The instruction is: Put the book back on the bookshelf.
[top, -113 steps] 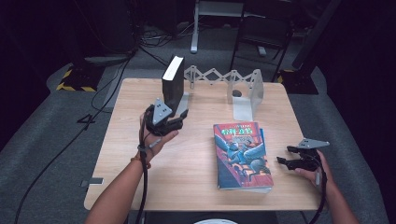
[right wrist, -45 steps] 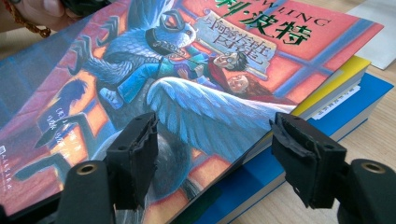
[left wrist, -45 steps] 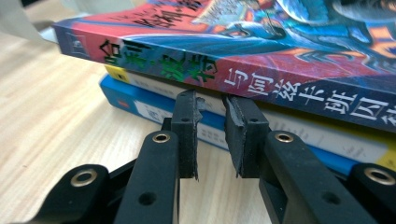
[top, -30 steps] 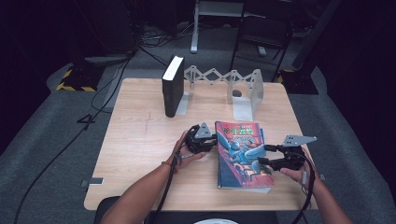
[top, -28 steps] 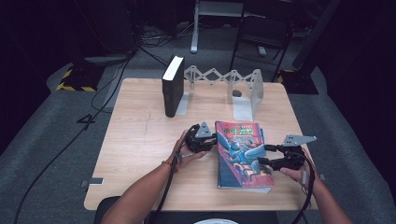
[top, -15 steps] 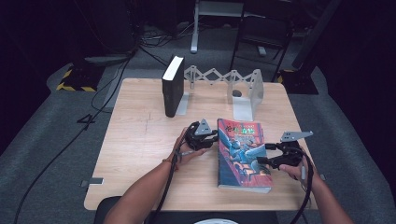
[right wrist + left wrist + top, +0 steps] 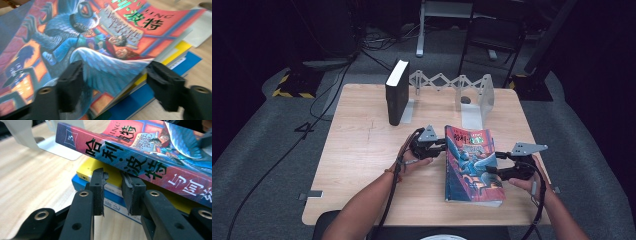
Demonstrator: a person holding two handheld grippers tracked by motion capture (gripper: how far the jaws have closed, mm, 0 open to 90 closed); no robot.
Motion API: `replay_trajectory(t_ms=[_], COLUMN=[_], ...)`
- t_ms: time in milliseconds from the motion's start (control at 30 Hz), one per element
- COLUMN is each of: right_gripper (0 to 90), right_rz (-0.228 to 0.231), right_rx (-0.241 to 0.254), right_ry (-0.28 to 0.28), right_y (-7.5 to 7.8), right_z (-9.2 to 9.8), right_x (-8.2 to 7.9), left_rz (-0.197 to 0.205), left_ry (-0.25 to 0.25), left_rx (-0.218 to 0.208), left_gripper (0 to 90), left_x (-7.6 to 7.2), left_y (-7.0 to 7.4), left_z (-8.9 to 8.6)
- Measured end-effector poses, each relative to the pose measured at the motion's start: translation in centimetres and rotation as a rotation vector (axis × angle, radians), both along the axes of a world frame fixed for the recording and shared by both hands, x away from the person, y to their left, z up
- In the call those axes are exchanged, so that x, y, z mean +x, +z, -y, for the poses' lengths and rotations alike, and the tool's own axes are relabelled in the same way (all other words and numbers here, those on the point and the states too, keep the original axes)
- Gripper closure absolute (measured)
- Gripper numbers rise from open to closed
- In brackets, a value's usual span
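Three views, itemised in turn.

- High view: wooden table (image 7: 362, 150). The colourful book (image 7: 472, 165) tops a small stack at the right-centre of the table, its spine edge raised. The left gripper (image 7: 436, 146) is at the book's spine side and the right gripper (image 7: 493, 170) at its opposite long edge. A black book (image 7: 396, 92) stands upright at the table's far side against a grey expanding book rack (image 7: 452, 87). The person's forearms come in from the bottom edge.
- Left gripper view: the left gripper (image 7: 112, 185) has its jaws narrowly apart, tips under the tilted spine of the colourful book (image 7: 150, 162). The jaws lie against the edge of a yellow book (image 7: 87, 168), which rests on a blue book (image 7: 77, 182). Whether the pads pinch anything cannot be told. A white rack plate (image 7: 57, 148) lies behind.
- Right gripper view: the right gripper (image 7: 112, 70) has jaws spread and just closing somewhat. One jaw lies on the front cover of the colourful book (image 7: 75, 37); the other sits off its fore-edge, not pressing. The yellow book (image 7: 182, 47) and the blue book (image 7: 190, 60) protrude beneath it.
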State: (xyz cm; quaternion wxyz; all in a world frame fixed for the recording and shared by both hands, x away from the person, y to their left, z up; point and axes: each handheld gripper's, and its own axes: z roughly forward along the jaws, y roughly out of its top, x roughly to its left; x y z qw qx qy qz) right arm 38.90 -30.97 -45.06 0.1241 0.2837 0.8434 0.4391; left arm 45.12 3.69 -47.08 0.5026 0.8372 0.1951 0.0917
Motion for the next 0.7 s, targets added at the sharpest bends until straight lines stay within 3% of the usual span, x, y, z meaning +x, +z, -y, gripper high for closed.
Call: replay_trajectory(t_ms=[200, 433, 533, 600, 700], right_gripper=[41.8, 42.0, 39.3, 34.2, 31.4], right_rz=[0.033, 0.023, -0.017, -0.081, -0.134], right_rx=[0.005, 0.047, 0.038, 0.005, 0.028], right_ry=[-0.002, 0.021, 0.025, 0.002, 0.0], right_y=[0.0, 0.0, 0.4, 0.3, 0.0], right_z=[0.0, 0.3, 0.2, -0.2, -0.1], right_x=[-0.1, 0.4, 1.0, 1.6, 2.2], left_rz=[-0.017, -0.011, -0.012, -0.016, -0.015], left_ry=[-0.014, 0.002, 0.015, 0.019, 0.021], left_rx=[-0.01, 0.01, 0.012, 0.01, 0.014], left_gripper=[69.5, 69.0, 69.1, 69.1, 69.1], left_x=[0.0, 0.0, 0.1, 0.2, 0.2], left_y=[0.4, 0.4, 0.3, 0.2, 0.2], left_z=[-0.1, -0.1, -0.2, -0.3, -0.3])
